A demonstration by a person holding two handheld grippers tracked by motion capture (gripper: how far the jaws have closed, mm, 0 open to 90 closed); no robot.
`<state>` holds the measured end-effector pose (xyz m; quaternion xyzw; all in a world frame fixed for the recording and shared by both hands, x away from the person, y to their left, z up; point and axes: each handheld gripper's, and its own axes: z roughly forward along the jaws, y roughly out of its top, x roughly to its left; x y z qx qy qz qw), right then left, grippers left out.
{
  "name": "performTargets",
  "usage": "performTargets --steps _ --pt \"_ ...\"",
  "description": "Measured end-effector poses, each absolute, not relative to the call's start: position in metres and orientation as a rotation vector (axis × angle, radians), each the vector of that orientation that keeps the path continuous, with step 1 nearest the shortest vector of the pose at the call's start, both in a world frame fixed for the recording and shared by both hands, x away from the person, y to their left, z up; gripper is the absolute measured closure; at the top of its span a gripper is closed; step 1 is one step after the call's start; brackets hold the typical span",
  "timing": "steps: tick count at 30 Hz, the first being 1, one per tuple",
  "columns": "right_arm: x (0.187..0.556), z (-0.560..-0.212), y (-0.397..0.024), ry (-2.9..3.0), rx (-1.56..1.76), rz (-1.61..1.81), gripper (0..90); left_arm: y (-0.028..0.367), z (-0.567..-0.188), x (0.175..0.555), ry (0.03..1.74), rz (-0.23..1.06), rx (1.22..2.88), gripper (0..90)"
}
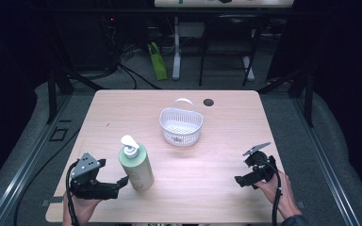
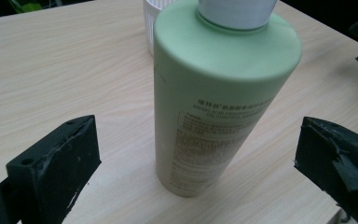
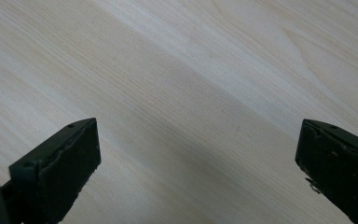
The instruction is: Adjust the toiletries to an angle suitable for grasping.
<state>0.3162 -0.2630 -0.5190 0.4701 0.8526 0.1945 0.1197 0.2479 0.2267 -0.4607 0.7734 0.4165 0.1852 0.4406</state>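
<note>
A pale green pump bottle (image 1: 136, 167) with a white pump head stands upright on the wooden table (image 1: 217, 183), near its front left. My left gripper (image 1: 113, 173) is just left of the bottle, held by a hand at the table's front edge. In the left gripper view the bottle (image 2: 214, 107) stands close ahead between the wide-apart jaws of my left gripper (image 2: 196, 127), and neither pad touches it. My right gripper (image 1: 243, 170) is at the front right, held in the other hand. Its jaws (image 3: 196, 126) stand open over bare wood.
A white slotted basket (image 1: 181, 126) with a handle sits at the table's middle, beyond the bottle; its rim (image 2: 149, 23) peeks out behind the bottle. A dark round hole (image 1: 209, 102) lies near the far edge. Table legs and cables stand on the floor beyond.
</note>
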Motion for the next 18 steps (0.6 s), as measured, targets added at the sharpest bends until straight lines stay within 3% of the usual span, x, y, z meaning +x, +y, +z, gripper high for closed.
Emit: performTargets --steps 18 --pt "0.319 -0.519 -0.258 2.509 1.366 0.582 0.0 0.211 -0.454 0.261 0.964 0.483 1.905 0.0"
